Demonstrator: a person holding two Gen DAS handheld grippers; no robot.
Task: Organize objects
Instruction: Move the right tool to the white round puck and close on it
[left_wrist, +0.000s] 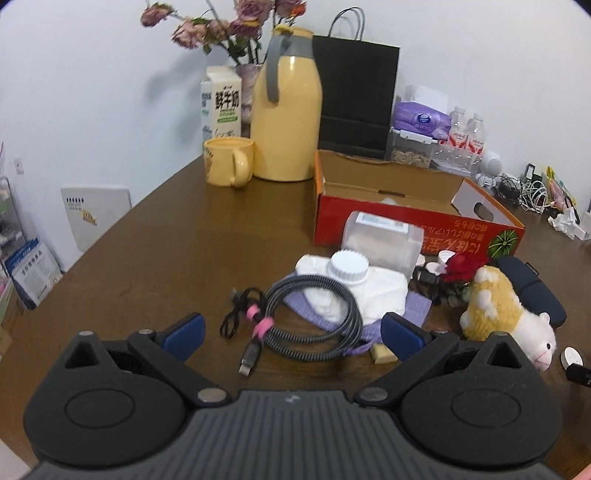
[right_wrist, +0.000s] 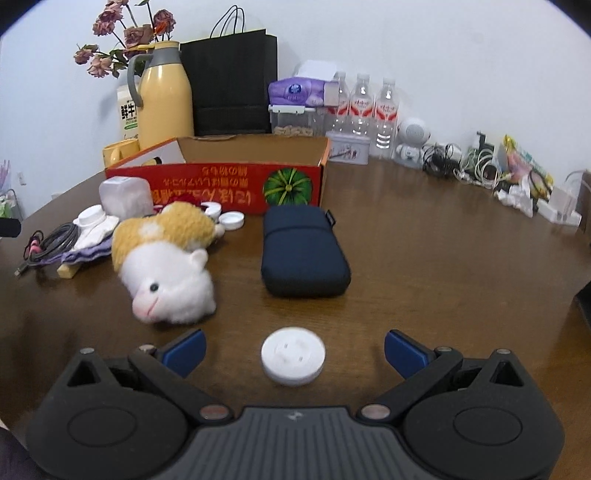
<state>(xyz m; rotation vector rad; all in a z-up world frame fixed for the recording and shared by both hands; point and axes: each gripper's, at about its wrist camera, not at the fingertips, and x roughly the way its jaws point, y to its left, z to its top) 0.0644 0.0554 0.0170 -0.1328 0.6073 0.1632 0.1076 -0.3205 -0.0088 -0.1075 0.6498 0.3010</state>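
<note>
My left gripper (left_wrist: 293, 338) is open, its jaws wide on either side of a coiled grey braided cable (left_wrist: 314, 317) with pink ties. Behind the cable lie a white jar (left_wrist: 349, 266) on white and purple cloth, a clear plastic container (left_wrist: 382, 240) and a plush hamster (left_wrist: 506, 314). My right gripper (right_wrist: 293, 349) is open, with a white round disc (right_wrist: 293, 355) on the table between its jaws. Ahead of it lie the plush hamster (right_wrist: 166, 262) and a dark blue pouch (right_wrist: 303, 251). An open red cardboard box (right_wrist: 221, 184) stands behind them.
At the table's back stand a yellow thermos (left_wrist: 286, 110), a yellow mug (left_wrist: 227, 160), a milk carton (left_wrist: 221, 101), a black paper bag (right_wrist: 231, 81), tissues, water bottles (right_wrist: 364, 107) and a tangle of chargers (right_wrist: 476, 166). White bottle caps (right_wrist: 231, 220) lie by the box.
</note>
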